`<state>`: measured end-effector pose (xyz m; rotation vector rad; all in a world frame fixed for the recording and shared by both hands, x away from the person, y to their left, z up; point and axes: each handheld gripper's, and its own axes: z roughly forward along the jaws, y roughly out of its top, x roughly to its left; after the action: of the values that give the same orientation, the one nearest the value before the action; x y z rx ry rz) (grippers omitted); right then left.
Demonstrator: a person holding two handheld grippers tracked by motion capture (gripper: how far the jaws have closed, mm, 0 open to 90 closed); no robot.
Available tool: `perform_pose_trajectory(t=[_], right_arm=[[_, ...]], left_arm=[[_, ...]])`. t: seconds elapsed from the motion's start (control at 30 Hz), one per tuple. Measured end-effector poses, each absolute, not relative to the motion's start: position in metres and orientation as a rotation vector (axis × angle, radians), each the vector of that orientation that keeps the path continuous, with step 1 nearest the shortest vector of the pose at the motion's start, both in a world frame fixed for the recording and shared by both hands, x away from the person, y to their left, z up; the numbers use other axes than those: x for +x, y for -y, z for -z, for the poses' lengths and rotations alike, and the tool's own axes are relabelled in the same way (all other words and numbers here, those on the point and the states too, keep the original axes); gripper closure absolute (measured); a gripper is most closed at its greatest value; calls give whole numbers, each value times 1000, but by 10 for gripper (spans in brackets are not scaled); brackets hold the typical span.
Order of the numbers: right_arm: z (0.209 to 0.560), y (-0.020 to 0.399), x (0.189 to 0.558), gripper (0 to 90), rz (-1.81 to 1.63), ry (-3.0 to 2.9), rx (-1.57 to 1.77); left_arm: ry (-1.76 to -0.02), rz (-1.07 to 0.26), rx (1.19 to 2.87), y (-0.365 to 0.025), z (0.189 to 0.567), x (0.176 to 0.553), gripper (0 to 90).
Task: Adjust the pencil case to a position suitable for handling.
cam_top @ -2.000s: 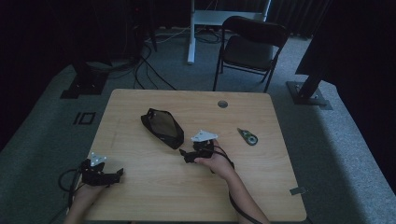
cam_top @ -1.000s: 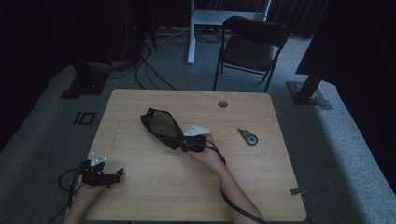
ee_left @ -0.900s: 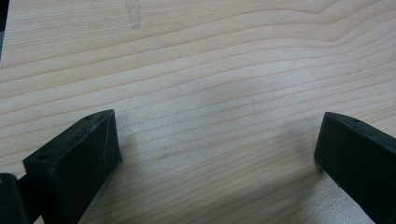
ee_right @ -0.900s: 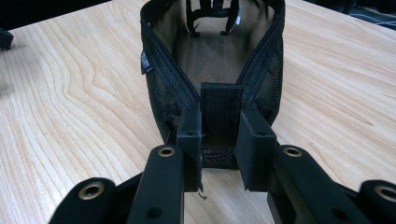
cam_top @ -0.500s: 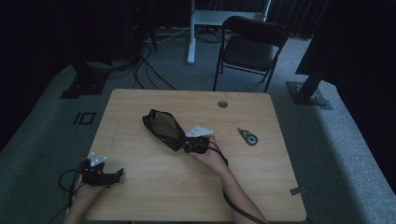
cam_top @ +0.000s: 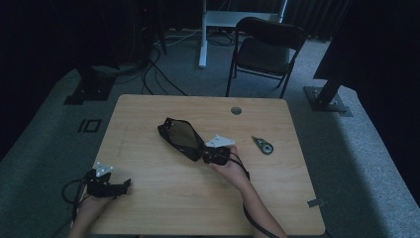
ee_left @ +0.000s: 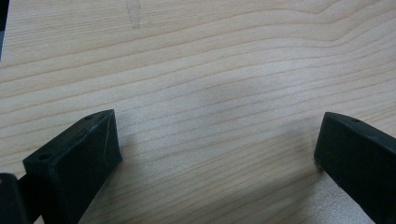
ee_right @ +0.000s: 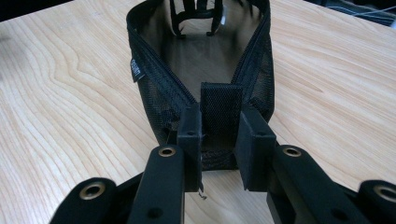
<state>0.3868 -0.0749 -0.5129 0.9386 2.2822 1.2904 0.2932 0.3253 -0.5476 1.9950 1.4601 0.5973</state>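
right gripper (ee_right: 219, 140) clenched on the end tab of the black mesh pouch (cam_top: 181, 137) lying mid-worktop (cam_top: 148, 198); left gripper (ee_left: 215, 154) released, jaws wide over bare wood near the front-left corner

Black mesh pouch (cam_top: 180, 138), open at the top, pale inside visible. Lies slantwise near the middle of the table (cam_top: 148, 188), long axis running from upper left to lower right in the high view. Small fabric tab (ee_right: 220, 114) at its near end pinched between the right gripper (ee_right: 219, 140) jaws. Small label on one rim.
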Motion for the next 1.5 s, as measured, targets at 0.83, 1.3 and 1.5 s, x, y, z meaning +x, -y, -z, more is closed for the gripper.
perform_pose_trajectory(t=[0.83, 1.3, 1.5], right_arm=[[516, 144, 369, 733, -1256, -2172, 1100], [516, 185, 350, 732, -1225, -2114, 1198], [516, 198, 342, 732, -1213, -2082, 1212]], left_arm=[[-1460, -598, 1995, -325, 548, 293, 4], [-1460, -598, 1995, -325, 548, 293, 4], [-1459, -598, 1999, -325, 547, 293, 4]])
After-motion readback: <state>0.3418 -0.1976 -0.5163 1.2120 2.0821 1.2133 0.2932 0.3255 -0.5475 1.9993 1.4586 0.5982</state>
